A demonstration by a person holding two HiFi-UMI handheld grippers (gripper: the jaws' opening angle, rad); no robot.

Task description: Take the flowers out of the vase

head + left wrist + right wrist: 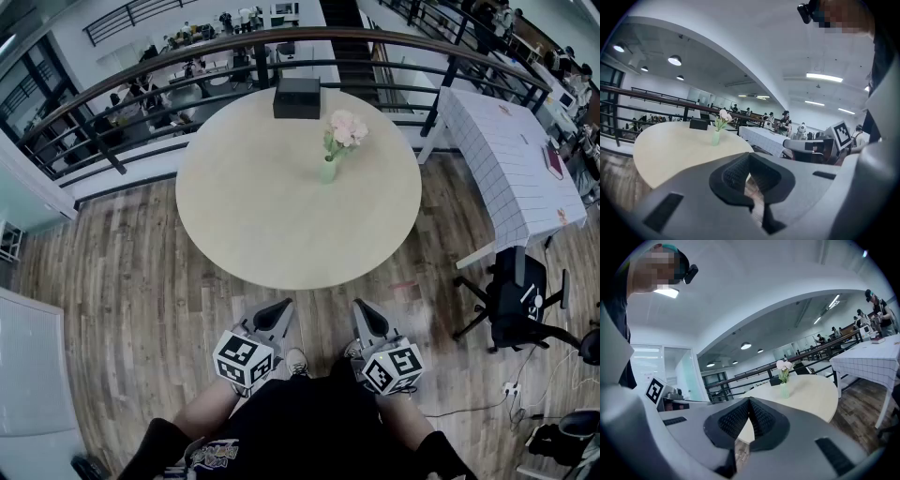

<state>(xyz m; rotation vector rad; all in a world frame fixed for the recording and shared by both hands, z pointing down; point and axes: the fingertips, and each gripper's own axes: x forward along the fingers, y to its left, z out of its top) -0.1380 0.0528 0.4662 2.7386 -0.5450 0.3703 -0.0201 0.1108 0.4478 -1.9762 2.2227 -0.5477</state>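
We're at the near edge of the round desk (234,234) and nothing is in hand. The left gripper (279,309) has its fingers pressed together with nothing between them, and the right gripper (362,309) matches it, fingers flat against each other and empty. Both hang low in front of the person's body, side by side over the wooden floor (112,309), tips angled toward the desk. I'd call that a ready stance, since the target is well out of reach from here. And there it is: the flowers (345,129), pale pink blooms on green stems, stand upright in the small green vase (328,170) on the far half of the desk, a little right of centre. A black box (297,97) sits further back by the railing (187,52). Both gripper views look across bare desktop at the vase. By my reading the task has not begun. A step in and a reach come next, and the fingers must spread before taking the stems. One gripper steadying that slim vase looks wise, because it could tip as the stems lift.
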